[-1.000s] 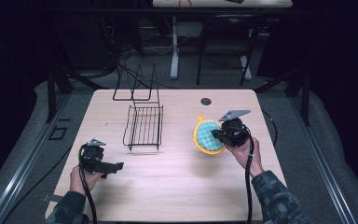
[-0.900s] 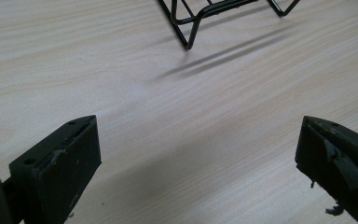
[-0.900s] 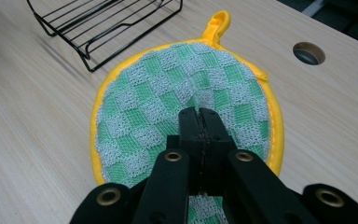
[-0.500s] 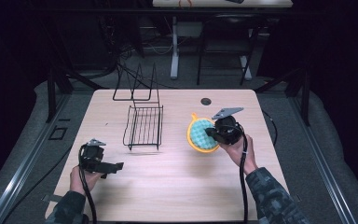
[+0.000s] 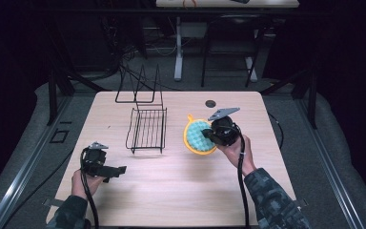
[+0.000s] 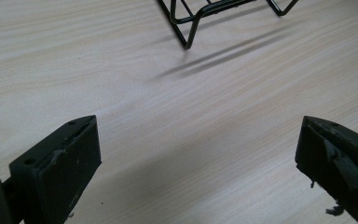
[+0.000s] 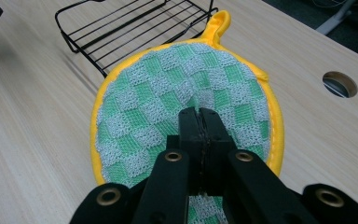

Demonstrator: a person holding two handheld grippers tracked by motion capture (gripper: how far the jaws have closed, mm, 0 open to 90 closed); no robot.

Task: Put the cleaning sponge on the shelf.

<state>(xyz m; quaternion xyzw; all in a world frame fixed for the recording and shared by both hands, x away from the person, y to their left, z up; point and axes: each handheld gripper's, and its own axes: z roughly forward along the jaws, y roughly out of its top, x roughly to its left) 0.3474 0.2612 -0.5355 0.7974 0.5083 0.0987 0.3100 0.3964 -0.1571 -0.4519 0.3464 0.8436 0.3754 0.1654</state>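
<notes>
High view: my right gripper [image 5: 215, 135] is clamped on one round pot holder [image 5: 198, 137], green-and-white check with a yellow rim, held tilted just right of the wire rack [image 5: 147, 129]. My left gripper [image 5: 116, 171] sits low at the near left of the table [image 5: 181, 191], holding nothing, well apart from the rack. One more wire frame [image 5: 139, 88] stands upright at the far edge behind the rack, and one round hole [image 5: 210, 103] is in the tabletop far of the pot holder. Left gripper view: my jaws stand wide apart over bare wood, nothing between them; a near corner of the rack [image 6: 193, 18] shows far ahead with its shadow. Right gripper view: my jaws are pressed together on the near part of the pot holder [image 7: 168, 107], its yellow hanging loop [image 7: 216, 23] pointing far toward the rack [image 7: 121, 28]; hole [image 7: 339, 84] at the right. Whether the cloth touches the table here, I cannot tell. Step, as I judge it: carrying the pot holder, probably toward the rack. Next move calls for bringing it left over the rack, keeping the pinch tight so the soft cloth doesn't slip, then lowering and opening the jaws. Count: one pot holder, one rack, one upright frame, one hole, two grippers.
</notes>
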